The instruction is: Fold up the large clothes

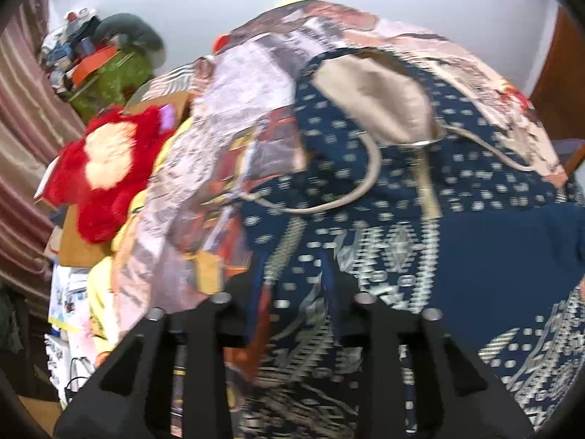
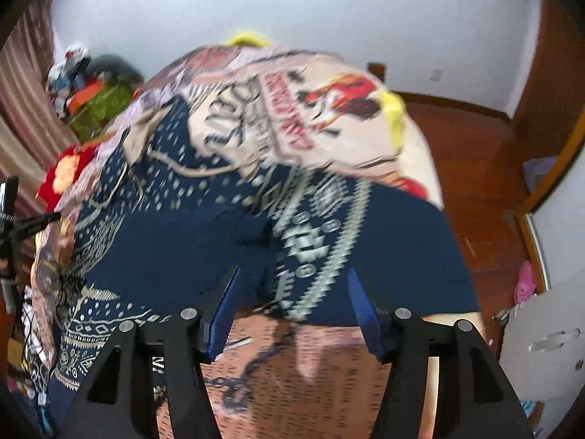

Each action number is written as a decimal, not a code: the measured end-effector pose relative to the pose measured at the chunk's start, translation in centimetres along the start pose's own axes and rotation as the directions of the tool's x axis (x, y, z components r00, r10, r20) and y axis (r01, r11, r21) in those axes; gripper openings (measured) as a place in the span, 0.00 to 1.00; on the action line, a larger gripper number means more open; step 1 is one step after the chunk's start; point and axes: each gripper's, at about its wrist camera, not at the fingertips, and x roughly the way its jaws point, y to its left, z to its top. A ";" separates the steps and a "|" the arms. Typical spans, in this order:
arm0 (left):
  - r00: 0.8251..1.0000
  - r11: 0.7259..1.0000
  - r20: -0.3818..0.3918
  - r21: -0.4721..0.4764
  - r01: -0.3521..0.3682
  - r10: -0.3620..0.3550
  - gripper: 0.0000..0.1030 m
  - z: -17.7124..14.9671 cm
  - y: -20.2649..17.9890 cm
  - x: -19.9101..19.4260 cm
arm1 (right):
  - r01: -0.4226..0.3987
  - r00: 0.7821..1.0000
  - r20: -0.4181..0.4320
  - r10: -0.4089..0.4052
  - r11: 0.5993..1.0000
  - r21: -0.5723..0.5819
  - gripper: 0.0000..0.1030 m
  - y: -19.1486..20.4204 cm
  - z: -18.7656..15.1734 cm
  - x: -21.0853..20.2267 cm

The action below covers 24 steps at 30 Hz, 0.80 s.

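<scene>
on the bed (image 2: 420, 168), the navy patterned garment (image 2: 182, 241) lies spread: left gripper (image 1: 292, 314) fingers grip its fabric; right gripper (image 2: 292, 311) fingers open near the hem, apparently next to grasp.

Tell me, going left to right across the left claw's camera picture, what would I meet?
Striped curtain → red plush toy → printed bedsheet → navy patterned garment → wooden door.
</scene>
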 end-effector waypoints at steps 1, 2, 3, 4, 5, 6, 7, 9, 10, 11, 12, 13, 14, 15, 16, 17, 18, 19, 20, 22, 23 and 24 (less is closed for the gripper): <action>1.000 1.000 0.005 0.007 0.018 -0.018 0.46 0.0 -0.9 -0.2 | 0.014 1.000 0.012 -0.014 1.000 0.019 0.57 -1.0 0.0 -0.6; 0.999 0.999 0.009 0.014 0.038 -0.038 0.50 -0.2 -1.7 -0.3 | 0.024 1.000 0.019 -0.024 0.999 0.036 0.59 -1.8 0.0 -1.0; 0.998 0.998 0.008 0.024 0.056 -0.057 0.50 -0.5 -2.8 -0.2 | 0.034 0.999 0.025 -0.035 0.998 0.058 0.60 -2.8 -0.1 -1.5; 0.997 0.996 -0.001 0.037 0.076 -0.076 0.51 -0.7 -3.9 -0.1 | 0.041 0.999 0.026 -0.043 0.996 0.078 0.63 -3.7 -0.3 -1.7; 0.996 0.995 -0.011 0.047 0.092 -0.091 0.51 -0.8 -4.7 0.2 | 0.046 0.999 0.024 -0.048 0.994 0.101 0.64 -4.7 -0.5 -1.9; 0.993 0.992 -0.028 0.058 0.112 -0.110 0.51 -1.0 -5.7 0.6 | 0.045 0.999 0.015 -0.047 0.991 0.127 0.64 -5.8 -0.9 -2.0; 0.991 0.989 -0.045 0.064 0.132 -0.130 0.51 -1.3 -6.6 1.1 | 0.042 0.999 0.004 -0.043 0.988 0.147 0.64 -6.6 -1.3 -1.9; 0.984 0.983 -0.080 0.080 0.163 -0.157 0.51 -1.9 -8.3 2.2 | 0.042 0.999 -0.033 -0.037 0.979 0.198 0.64 -8.6 -2.2 -1.3; 0.982 0.981 -0.097 0.091 0.170 -0.161 0.51 -2.3 -9.2 2.9 | 0.042 0.998 -0.048 -0.032 0.975 0.217 0.64 -9.2 -2.7 -1.0; 0.980 0.980 -0.115 0.098 0.172 -0.161 0.51 -2.6 -10.0 3.6 | 0.038 0.998 -0.064 -0.023 0.971 0.236 0.64 -9.9 -3.1 -0.5; 0.979 0.980 -0.129 0.102 0.174 -0.160 0.51 -2.8 -10.7 4.0 | 0.031 0.997 -0.080 -0.010 0.966 0.257 0.64 -10.6 -3.4 0.0; 0.975 0.979 -0.150 0.102 0.178 -0.162 0.51 -3.0 -11.3 4.7 | 0.024 0.996 -0.095 0.003 0.960 0.279 0.64 -11.2 -3.7 0.6; 0.975 0.980 -0.156 0.100 0.174 -0.157 0.51 -3.2 -11.6 5.1 | 0.019 0.994 -0.108 0.015 0.952 0.304 0.64 -11.9 -4.0 1.2; 0.978 0.982 -0.147 0.098 0.161 -0.146 0.51 -3.3 -11.9 5.2 | 0.011 0.993 -0.117 0.029 0.945 0.327 0.64 -12.4 -4.2 1.8; 0.981 0.984 -0.136 0.096 0.152 -0.138 0.51 -3.2 -12.1 5.3 | -0.005 0.991 -0.125 0.053 0.934 0.358 0.64 -13.0 -4.4 2.5; 0.982 0.984 -0.135 0.096 0.148 -0.135 0.51 -3.2 -12.2 5.3 | -0.021 0.989 -0.128 0.077 0.920 0.391 0.64 -13.6 -4.4 3.1; 0.981 0.984 -0.138 0.096 0.148 -0.134 0.51 -3.1 -12.2 5.4 | -0.035 0.987 -0.129 0.097 0.908 0.418 0.64 -14.0 -4.5 3.6; 0.981 0.984 -0.142 0.093 0.149 -0.135 0.51 -3.0 -12.2 5.5 | -0.051 0.984 -0.128 0.122 0.890 0.453 0.64 -14.5 -4.6 4.3; 0.980 0.985 -0.144 0.089 0.150 -0.136 0.52 -2.9 -12.2 5.6 | -0.064 0.981 -0.129 0.143 0.874 0.482 0.64 -15.0 -4.5 4.9; 0.980 0.985 -0.144 0.084 0.147 -0.134 0.54 -2.9 -12.2 5.7 | -0.078 0.977 -0.129 0.171 0.846 0.527 0.64 -15.6 -4.4 5.9; 0.981 0.986 -0.142 0.084 0.147 -0.134 0.55 -2.8 -12.1 5.8 | -0.081 0.976 -0.128 0.178 0.836 0.542 0.64 -15.8 -4.4 6.4; 0.981 0.986 -0.139 0.082 0.145 -0.133 0.55 -2.8 -12.0 5.9 | -0.083 0.975 -0.127 0.182 0.830 0.552 0.64 -16.0 -4.3 6.8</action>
